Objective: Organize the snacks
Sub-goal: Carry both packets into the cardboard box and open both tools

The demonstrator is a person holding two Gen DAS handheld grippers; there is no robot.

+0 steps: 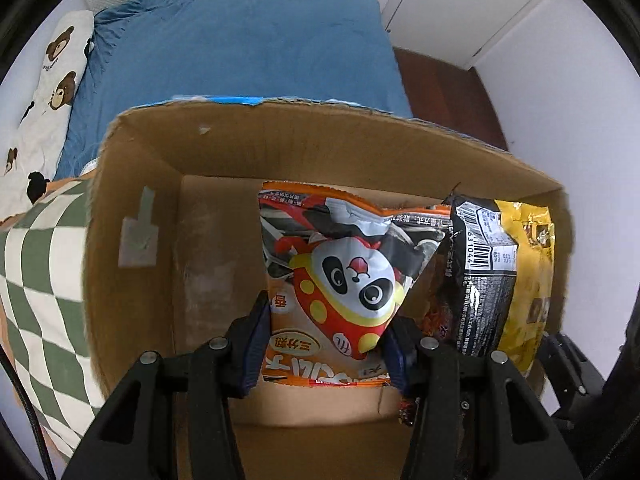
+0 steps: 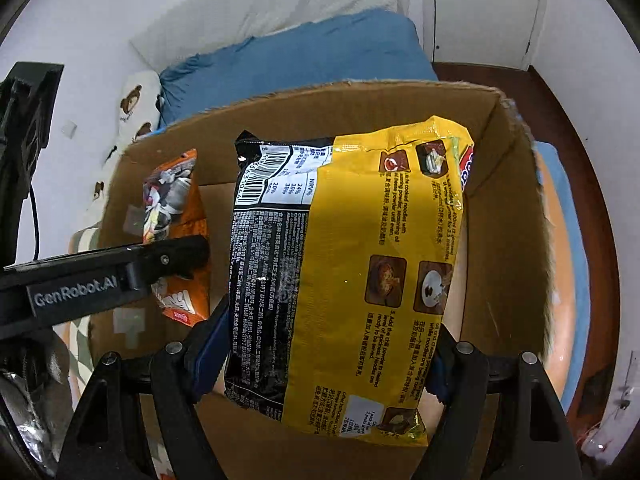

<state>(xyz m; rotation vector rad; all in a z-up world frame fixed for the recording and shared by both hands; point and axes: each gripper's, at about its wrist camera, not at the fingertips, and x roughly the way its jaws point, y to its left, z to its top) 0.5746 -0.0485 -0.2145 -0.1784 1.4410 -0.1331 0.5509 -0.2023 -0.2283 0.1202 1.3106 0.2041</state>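
An open cardboard box (image 1: pixel 132 184) is being used as the landmark; both packets are being held inside it.

The orange packet (image 1: pixel 340 280), printed with a panda, is being gripped by the left gripper (image 1: pixel 324 344), whose fingers are closed partway onto the packet's two side edges near its lower end. The packet is being held upright, its long axis running from the box floor toward the box's far wall, with its crimped top edge pointing at that wall. Its print is reading upside down in the left wrist view.

The yellow-and-black packet (image 2: pixel 360 272) is being clamped by the right gripper (image 2: pixel 332 364) across its width, the fingers spread wide against both side edges. Its long axis is likewise pointing at the box's far wall, with the barcode end farthest from the gripper. It is being held just beside the orange packet (image 2: pixel 176 236), toward the box's right wall.

Bare cardboard floor is being left open between the orange packet and the box's left wall. A gap is being left between the yellow packet and the right wall. A blue blanket (image 1: pixel 240 48) is lying beyond the box's far wall.
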